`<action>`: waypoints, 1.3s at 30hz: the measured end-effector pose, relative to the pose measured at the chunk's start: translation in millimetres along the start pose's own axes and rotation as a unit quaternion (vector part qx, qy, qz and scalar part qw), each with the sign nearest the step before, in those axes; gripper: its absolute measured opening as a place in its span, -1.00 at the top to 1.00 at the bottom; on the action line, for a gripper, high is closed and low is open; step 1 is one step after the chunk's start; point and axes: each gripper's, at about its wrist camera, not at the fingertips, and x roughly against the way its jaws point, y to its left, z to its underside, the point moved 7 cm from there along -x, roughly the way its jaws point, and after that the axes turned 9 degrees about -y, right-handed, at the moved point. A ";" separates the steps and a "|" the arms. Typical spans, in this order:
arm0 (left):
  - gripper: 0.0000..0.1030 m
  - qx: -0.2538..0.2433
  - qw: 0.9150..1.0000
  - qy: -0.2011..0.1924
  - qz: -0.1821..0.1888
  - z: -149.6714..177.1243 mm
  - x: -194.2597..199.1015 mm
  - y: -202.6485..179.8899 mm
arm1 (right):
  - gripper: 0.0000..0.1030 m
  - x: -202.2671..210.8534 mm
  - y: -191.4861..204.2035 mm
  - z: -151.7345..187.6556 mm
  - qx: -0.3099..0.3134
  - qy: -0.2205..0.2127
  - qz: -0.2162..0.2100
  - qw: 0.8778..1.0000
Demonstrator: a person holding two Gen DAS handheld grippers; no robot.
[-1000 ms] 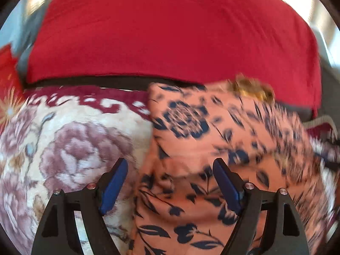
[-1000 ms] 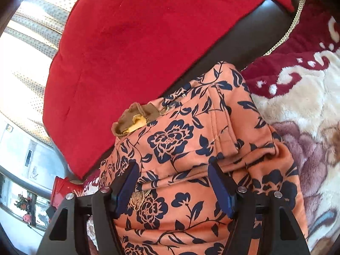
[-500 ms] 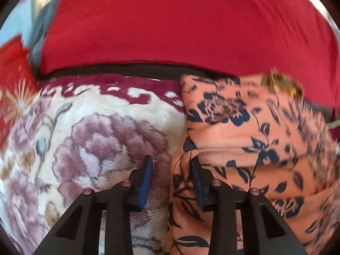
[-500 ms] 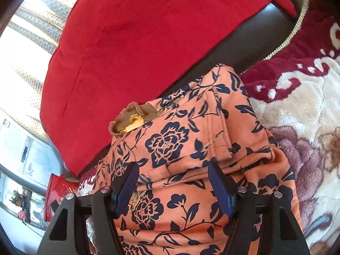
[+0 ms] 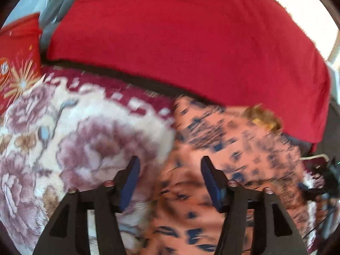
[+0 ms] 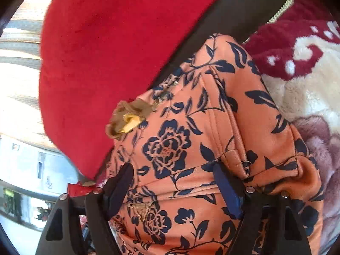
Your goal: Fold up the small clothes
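Note:
An orange garment with a dark blue flower print (image 5: 233,148) lies folded on a plush floral blanket (image 5: 85,127). A brown and yellow bit (image 6: 127,121) sticks out at its far end. The left wrist view is blurred by motion. My left gripper (image 5: 171,180) straddles the garment's left edge, and its jaws are opening. The cloth lies under the gap, and the pads do not press on it. My right gripper (image 6: 174,184) hovers low over a fold of the garment (image 6: 170,144). Its jaws are opening too, and nothing is pinched between them.
A big red cushion (image 5: 180,42) leans behind the garment against a dark sofa back (image 6: 244,10). A red printed cushion (image 5: 17,63) sits at the far left. The blanket (image 6: 308,95) spreads to the right of the garment, and a bright window (image 6: 19,85) lies left.
The left jaws narrowed at the garment's left edge, then spread wide again as the hand shifted. The right jaws widened a little and sank closer to the cloth.

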 end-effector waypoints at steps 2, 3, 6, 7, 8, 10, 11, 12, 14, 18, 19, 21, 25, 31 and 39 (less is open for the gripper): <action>-0.46 -0.012 0.999 -0.021 0.028 -12.7 0.4 -23.0 | -0.57 11.3 18.9 -3.5 0.031 -0.019 -0.004 0.999; -0.46 -0.018 0.999 -0.024 0.036 -16.8 -3.8 -32.9 | -0.58 13.0 28.1 -4.7 0.038 -0.023 -0.013 0.999; -0.46 -0.024 0.997 -0.009 0.067 -25.4 -35.5 -69.4 | -0.58 3.4 59.3 -9.8 0.066 -0.013 -0.048 0.997; -0.46 -0.020 0.997 -0.003 0.074 -28.3 -51.5 -78.1 | -0.59 -0.7 61.1 -10.6 0.068 -0.010 -0.052 0.996; -0.46 -0.018 0.997 0.003 0.080 -28.2 -63.2 -87.4 | -0.59 -10.2 61.1 -13.1 0.066 -0.003 -0.053 0.996; -0.47 -0.042 0.996 0.027 0.070 -17.9 -89.2 -100.7 | -0.58 -34.3 31.6 -16.4 0.051 0.011 0.017 0.999; -0.47 -0.060 0.995 0.075 0.036 -2.0 -111.8 -100.8 | -0.57 -41.7 17.4 -14.4 0.032 0.022 0.035 0.999; -0.47 -0.085 0.990 0.114 0.012 13.6 -126.3 -100.7 | -0.56 -41.1 19.5 -14.9 0.035 0.019 0.028 0.999; -0.47 -0.111 0.990 0.085 0.009 8.1 -119.7 -106.7 | -0.57 -30.7 35.3 -18.6 0.050 0.018 0.012 0.999; -0.59 -0.075 0.995 0.050 0.049 -12.9 -111.1 -122.4 | -0.59 -29.1 69.8 -33.4 0.078 0.007 -0.038 0.996; -0.66 -0.075 0.994 0.056 0.049 -12.0 -117.8 -125.0 | -0.61 -39.2 69.2 -34.8 0.077 0.013 -0.038 0.996; -0.74 -0.093 0.989 0.105 0.036 5.3 -148.5 -127.4 | -0.62 -67.2 44.8 -31.7 0.069 0.041 -0.003 0.997; -0.82 -0.110 0.988 0.107 0.020 -2.7 -139.8 -122.8 | -0.58 -42.5 48.2 -26.1 0.076 0.028 -0.003 0.997; -0.82 -0.111 0.992 -0.009 0.060 -12.9 -4.7 -68.1 | -0.59 100.8 33.2 3.6 0.144 -0.051 0.004 0.988; -0.82 0.013 0.999 -0.003 0.044 83.7 138.4 53.0 | -0.60 280.3 -49.1 102.3 0.149 -0.049 0.032 0.987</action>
